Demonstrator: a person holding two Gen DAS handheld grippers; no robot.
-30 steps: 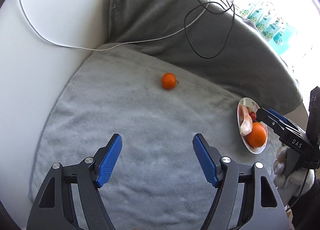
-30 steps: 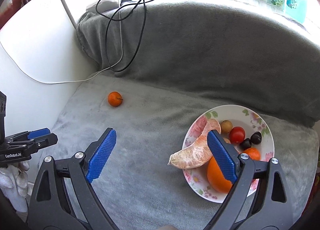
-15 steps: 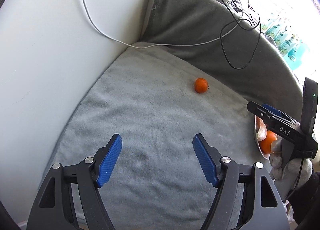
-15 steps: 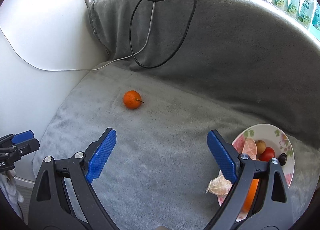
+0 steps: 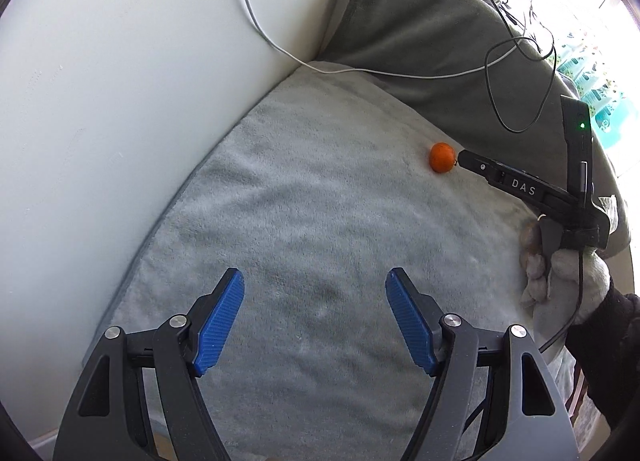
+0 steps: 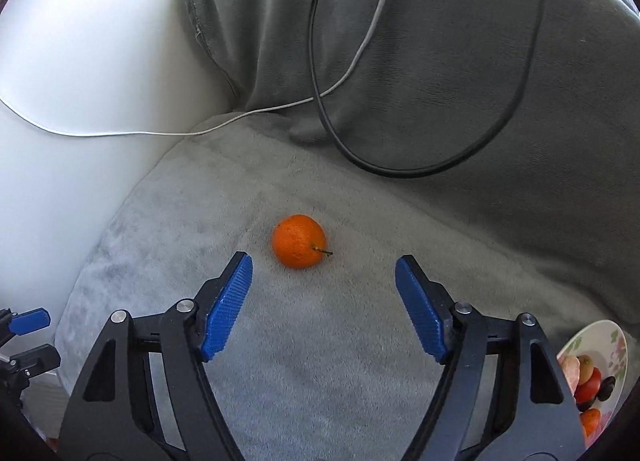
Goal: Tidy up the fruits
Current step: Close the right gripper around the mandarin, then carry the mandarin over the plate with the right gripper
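Only right wrist cam shows plate w/ fruit, far lower right. Left gripper: jaws apart, nothing btwn. Small orange on grey blanket, just past right gripper, whose jaws are closing, nothing btwn yet.

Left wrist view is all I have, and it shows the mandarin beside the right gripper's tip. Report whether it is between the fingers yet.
Observer: No. In the right wrist view the mandarin lies on the grey blanket just beyond the right gripper. Its fingers are closing with nothing between them.
Operator: Find me the plate.
Observer: The flowered plate sits at that view's lower right edge with fruit on it, well apart from the mandarin.
Operator: Give me the stem's direction.
Observer: The stem points right, toward the plate's side.
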